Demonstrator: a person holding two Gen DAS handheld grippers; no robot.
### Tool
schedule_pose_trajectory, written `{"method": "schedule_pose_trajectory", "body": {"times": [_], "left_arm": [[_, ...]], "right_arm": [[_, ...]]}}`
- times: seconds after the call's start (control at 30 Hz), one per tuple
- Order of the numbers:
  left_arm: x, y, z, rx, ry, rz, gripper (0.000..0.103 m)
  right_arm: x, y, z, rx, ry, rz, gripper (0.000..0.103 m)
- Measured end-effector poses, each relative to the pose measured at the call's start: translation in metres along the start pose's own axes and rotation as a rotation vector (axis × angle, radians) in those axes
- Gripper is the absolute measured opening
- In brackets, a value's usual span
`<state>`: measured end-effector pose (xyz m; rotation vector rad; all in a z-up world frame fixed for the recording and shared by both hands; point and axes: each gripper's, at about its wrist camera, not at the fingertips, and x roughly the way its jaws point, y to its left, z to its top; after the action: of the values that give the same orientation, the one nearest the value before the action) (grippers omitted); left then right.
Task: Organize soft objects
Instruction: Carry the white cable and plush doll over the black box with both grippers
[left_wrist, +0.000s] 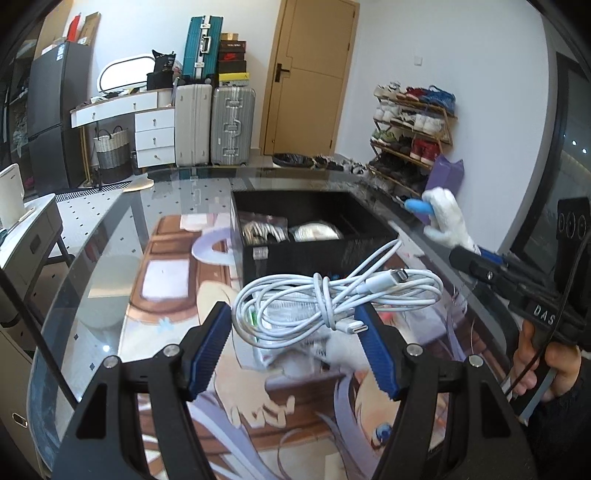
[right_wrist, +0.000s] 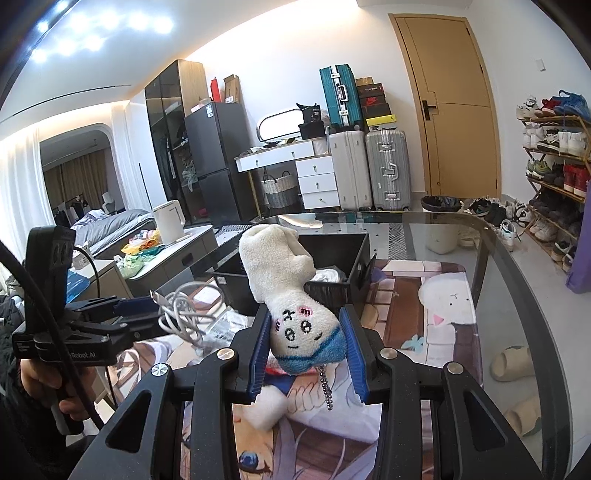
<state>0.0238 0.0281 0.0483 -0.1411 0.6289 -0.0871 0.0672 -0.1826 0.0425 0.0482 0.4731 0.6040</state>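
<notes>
Left gripper (left_wrist: 295, 343): blue ribbed pads spread fairly wide, yet a coiled white charging cable (left_wrist: 332, 295) hangs between them, pinched at its near loops; held above the table, just near of the box

Right gripper (right_wrist: 306, 350): pads pressed against both sides of a white plush toy (right_wrist: 291, 288); grip falls on the blue-capped head end, face upside down, body pointing up and away; a bead chain (right_wrist: 327, 387) dangles from the head

Plush toy, position: lifted clear of the table, near of the box and to the right of the cable; in the left wrist view it shows far right, beside a purple bag (left_wrist: 445, 177)

Storage box (left_wrist: 314, 254): black, open-topped, divided; near left compartment holds a bagged white cable bundle (left_wrist: 264, 230); near right compartment holds something pale (left_wrist: 317, 232), kind unclear

Table (right_wrist: 517, 295): glass top over an anime-print mat (right_wrist: 443, 302); clear packets (right_wrist: 225, 328) lie under the cable
</notes>
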Motion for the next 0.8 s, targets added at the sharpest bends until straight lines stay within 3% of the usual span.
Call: {"method": "schedule_pose_trajectory", "body": {"times": [0.8], "left_arm": [[0.028, 0.009, 0.048, -0.036, -0.080, 0.054, 0.069]], "right_arm": [[0.024, -0.009, 0.042, -0.002, -0.006, -0.009, 0.037]]}}
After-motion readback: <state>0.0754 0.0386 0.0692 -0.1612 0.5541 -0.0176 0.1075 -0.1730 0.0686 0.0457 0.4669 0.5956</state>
